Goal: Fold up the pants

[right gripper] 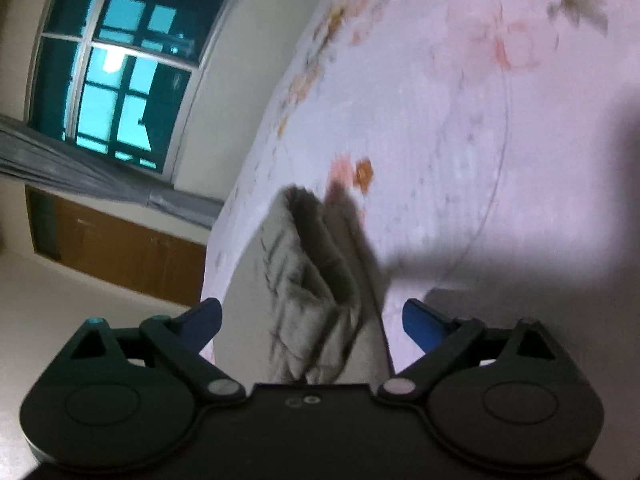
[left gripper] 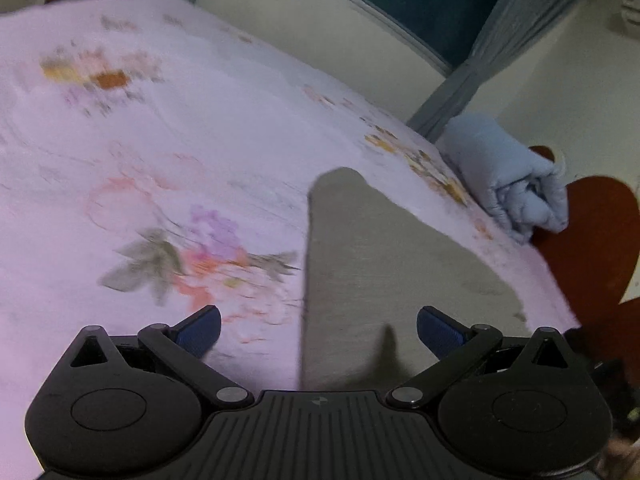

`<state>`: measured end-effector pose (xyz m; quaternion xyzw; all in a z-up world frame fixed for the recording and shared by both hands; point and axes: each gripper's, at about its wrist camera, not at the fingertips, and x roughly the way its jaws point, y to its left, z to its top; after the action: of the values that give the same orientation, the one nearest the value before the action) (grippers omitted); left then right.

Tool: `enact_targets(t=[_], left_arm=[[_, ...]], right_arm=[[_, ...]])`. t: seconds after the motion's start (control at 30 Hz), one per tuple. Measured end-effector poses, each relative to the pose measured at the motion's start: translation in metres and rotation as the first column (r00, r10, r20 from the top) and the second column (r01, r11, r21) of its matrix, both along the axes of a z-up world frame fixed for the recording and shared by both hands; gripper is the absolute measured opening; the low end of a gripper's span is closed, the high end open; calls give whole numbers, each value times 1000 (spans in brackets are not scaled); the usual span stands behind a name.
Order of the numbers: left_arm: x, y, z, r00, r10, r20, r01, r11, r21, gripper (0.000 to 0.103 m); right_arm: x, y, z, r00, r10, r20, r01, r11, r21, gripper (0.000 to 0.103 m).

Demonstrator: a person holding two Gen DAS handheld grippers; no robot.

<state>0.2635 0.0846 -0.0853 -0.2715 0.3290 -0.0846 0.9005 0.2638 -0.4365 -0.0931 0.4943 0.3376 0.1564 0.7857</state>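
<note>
Hovering over the bed, the left gripper (left gripper: 319, 330) has its blue-padded fingers (left gripper: 200, 332) spread wide with nothing between them, and right ahead of it lie the pants (left gripper: 384, 264), a grey-beige stretch of cloth flat on the floral bedsheet (left gripper: 160, 140), narrowing to a rounded end farther up the bed and widening toward the camera. The cloth runs close to the bed's right-hand edge in this view, and the gripper's own shadow falls across its near part. Just beyond that edge sits a rolled pale-blue blanket (left gripper: 508, 176) against a red heart-shaped cushion (left gripper: 596, 232), with a grey curtain (left gripper: 480, 68) and a dark window (left gripper: 420, 4) behind. Over on the right wrist view, the picture is tilted and blurred, but the right gripper (right gripper: 312, 320) is plainly parted too, its blue fingers (right gripper: 424, 322) standing well apart on either side of the pants (right gripper: 316, 288). Here the fabric is bunched and layered, folds stacked together with a crumpled, creased face toward the camera, reaching forward from under the gripper body onto the sheet (right gripper: 440, 100). Neither pad is seen pressing the cloth. A broad shadow crosses the sheet to the right of it. The lit window (right gripper: 116, 80) and a brown wooden cabinet (right gripper: 128, 248) fill the left side.
</note>
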Motion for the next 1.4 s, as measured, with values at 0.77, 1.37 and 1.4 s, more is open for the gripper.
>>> enact_targets(t=[0.77, 1.37, 1.4], left_arm=[[110, -2, -52, 971, -222, -92, 162, 887, -432, 103], [118, -28, -47, 967, -253, -44, 229, 927, -297, 28], [116, -28, -44, 967, -253, -31, 233, 927, -295, 27]], right_arm=[[49, 5, -10, 959, 282, -31, -281, 959, 24, 85], [49, 20, 6, 923, 385, -12, -386, 922, -22, 34], [45, 19, 11, 921, 389, 8, -389, 921, -23, 33]])
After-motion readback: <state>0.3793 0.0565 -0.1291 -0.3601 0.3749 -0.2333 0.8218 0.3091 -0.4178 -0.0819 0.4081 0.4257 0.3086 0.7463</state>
